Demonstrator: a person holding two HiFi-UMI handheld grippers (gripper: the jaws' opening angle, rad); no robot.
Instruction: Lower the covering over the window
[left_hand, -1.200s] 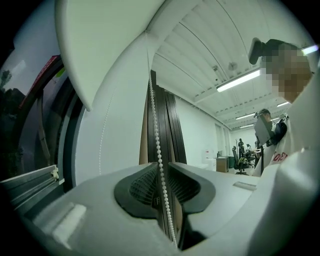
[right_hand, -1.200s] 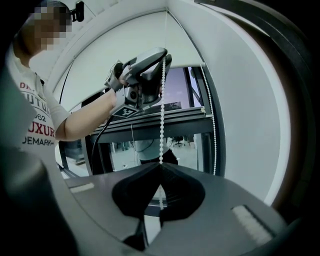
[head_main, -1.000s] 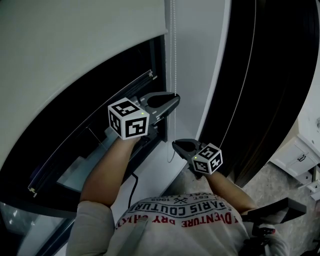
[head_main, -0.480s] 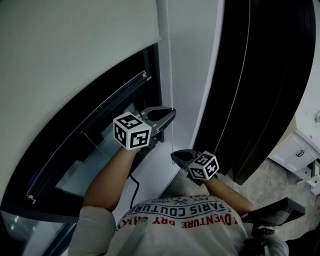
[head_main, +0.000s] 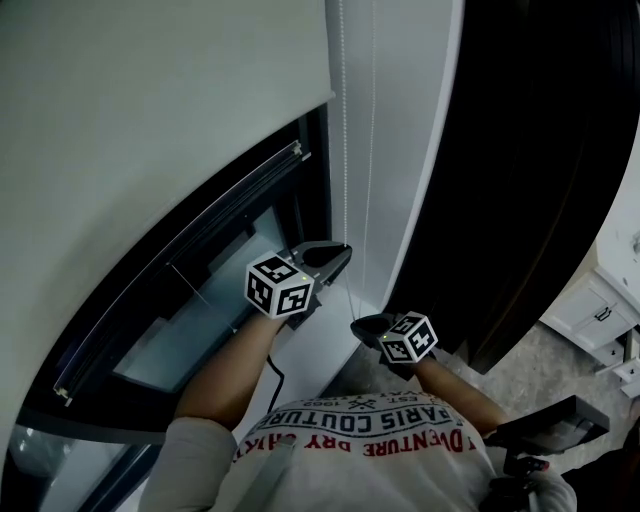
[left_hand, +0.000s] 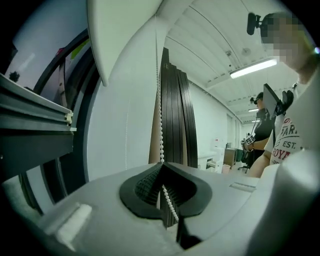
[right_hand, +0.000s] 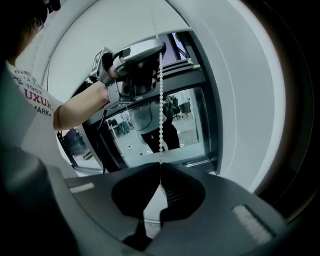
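the left gripper (head_main: 343, 251) has a grey moulded shell that narrows to a rounded nose, with black ribbed pads (left_hand: 145, 186) lining the hollow between its jaws. on its back sits a white cube (head_main: 279, 288) with black square markers and a small green light. the right gripper (head_main: 356, 325) is of the same grey make and bears its own marker cube (head_main: 409, 338), also with a green dot. the person wears a light grey short-sleeved t-shirt (head_main: 370, 445) with dark block lettering and a crossed emblem across the chest, at six o'clock in the head view. a grey strap (head_main: 262, 478) runs over it at seven o'clock.
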